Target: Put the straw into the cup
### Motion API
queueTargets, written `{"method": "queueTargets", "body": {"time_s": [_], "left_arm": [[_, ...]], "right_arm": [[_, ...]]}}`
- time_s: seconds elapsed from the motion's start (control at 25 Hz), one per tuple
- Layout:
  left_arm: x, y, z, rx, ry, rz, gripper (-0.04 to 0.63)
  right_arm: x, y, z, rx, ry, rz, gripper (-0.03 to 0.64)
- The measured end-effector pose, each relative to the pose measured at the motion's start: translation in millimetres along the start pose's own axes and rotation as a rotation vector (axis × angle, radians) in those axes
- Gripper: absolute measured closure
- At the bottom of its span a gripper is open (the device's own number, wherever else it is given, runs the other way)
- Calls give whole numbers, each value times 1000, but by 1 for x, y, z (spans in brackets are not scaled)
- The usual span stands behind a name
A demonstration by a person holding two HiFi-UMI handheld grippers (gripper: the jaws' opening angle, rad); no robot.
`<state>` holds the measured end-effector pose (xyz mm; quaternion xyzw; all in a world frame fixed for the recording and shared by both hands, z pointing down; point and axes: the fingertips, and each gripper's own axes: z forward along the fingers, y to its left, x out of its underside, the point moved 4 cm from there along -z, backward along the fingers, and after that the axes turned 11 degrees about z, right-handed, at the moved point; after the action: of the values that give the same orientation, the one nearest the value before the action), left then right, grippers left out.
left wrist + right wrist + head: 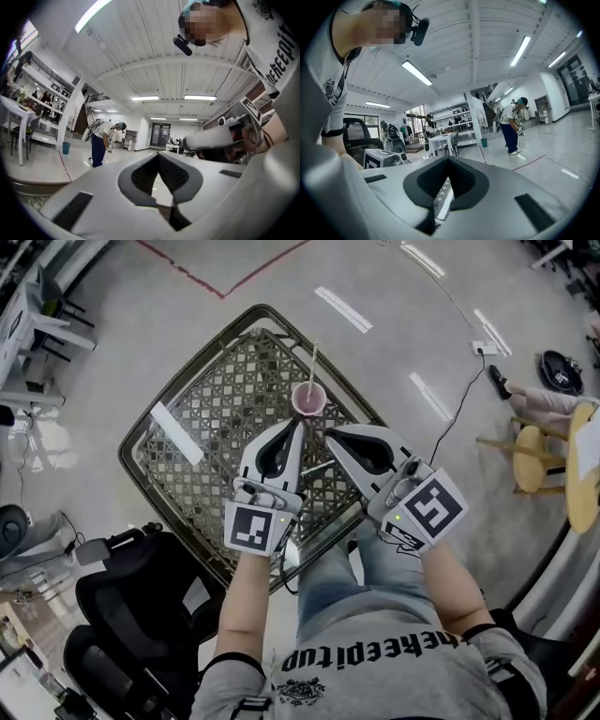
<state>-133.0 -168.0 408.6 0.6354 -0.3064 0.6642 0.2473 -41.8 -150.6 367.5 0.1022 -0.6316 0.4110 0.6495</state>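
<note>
Two grippers point forward side by side over a lattice table (187, 381) in the head view. The tips of the left gripper (299, 427) and the right gripper (329, 435) lean in toward each other. Just ahead of both tips stands a pink cup (308, 400), a little nearer the left gripper; whether either tip touches it cannot be told. The straw (313, 360) is in the cup and rises out of it, away from the grippers. A white strip (176, 433) lies on the table, well off to the left gripper's left. A black chair (122, 615) stands on the floor behind and to the left of that gripper.

In the left gripper view, the jaws meet at their tips with nothing between them. The right gripper's white body shows close on the right. Far ahead and to the left, a person (99, 140) bends over on the floor.

In the right gripper view, the jaws are also together and empty. The table's lattice shows through the slit below the tips. The left gripper's marker cube (379, 158) sits close on the left, and the bending person (512, 129) is far ahead to the right.
</note>
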Motion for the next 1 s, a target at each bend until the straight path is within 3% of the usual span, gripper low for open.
{"method": "queueTargets", "body": {"time_s": [0.48, 0.64, 0.84, 1.0], "left_arm": [[-49, -27, -28, -61, -8, 33, 557], [-68, -31, -33, -113, -76, 35, 557], [-76, -46, -42, -116, -13, 62, 557], [-86, -57, -47, -154, -36, 69, 557]], "right_arm": [[-18, 21, -16, -87, 3, -35, 603], [-23, 27, -20, -120, 0, -49, 603], [-28, 35, -27, -166, -3, -68, 603], [-30, 41, -34, -201, -1, -82, 603]]}}
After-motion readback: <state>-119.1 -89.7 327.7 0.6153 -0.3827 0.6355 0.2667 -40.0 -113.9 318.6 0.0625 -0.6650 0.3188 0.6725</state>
